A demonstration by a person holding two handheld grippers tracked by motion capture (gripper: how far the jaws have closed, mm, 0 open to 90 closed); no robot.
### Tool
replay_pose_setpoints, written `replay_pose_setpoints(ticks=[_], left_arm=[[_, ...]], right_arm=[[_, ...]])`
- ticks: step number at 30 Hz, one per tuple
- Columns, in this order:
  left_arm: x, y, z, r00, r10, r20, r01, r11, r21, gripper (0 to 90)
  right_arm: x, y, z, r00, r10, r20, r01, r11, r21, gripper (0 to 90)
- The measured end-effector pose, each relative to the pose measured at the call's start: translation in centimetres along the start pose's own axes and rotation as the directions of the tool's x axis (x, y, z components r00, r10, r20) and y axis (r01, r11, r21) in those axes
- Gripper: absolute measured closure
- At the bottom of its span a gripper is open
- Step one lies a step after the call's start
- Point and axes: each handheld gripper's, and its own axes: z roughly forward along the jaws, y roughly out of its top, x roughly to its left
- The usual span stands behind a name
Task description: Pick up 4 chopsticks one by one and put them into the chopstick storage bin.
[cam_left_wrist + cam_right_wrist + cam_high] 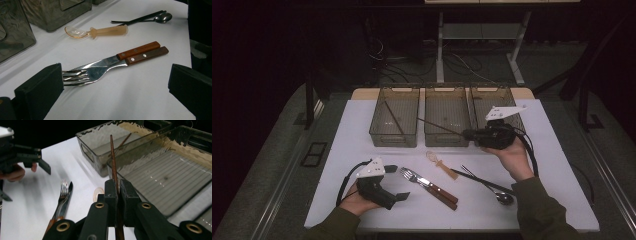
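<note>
Brown and thin, the chopstick [113, 157] sits pinched between the jaws of your right claw [116, 188], which you hold above the table [352, 145] at the front edge of the trays. Its free end points out over the middle tray [447, 140] toward the left tray [394, 136], where a second chopstick [393, 119] lies slanted on the floor. The right tray [507, 97] stands behind your right hand [511, 156].

Your left claw [398, 182] rests low near the table's front left, its jaws spread wide and holding nothing; the fork [82, 75] tines lie between them on the table. A knife [130, 53] lies alongside the fork, both with wooden handles. Beyond them lies a clear plastic spoon [96, 32], and farther right a dark spoon [504, 198] beside a black chopstick [482, 182], near your right sleeve
</note>
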Motion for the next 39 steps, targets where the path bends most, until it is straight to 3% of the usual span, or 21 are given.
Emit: replay_pose_setpoints(ticks=[23,39], left_arm=[[-0.1,0.1,-0.1,1.0,0.0,0.006,0.0,1.0,-0.007,0.0],[-0.1,0.1,-0.2,0.9999,-0.006,0.009,0.007,0.9999,-0.015,0.0]], right_arm=[[-0.3,4.8,4.1,0.9979,0.019,0.061,-0.02,1.0,0.014,84.8],[0.0,7.9,8.4,0.9932,0.015,0.115,-0.022,0.998,0.06,84.8]])
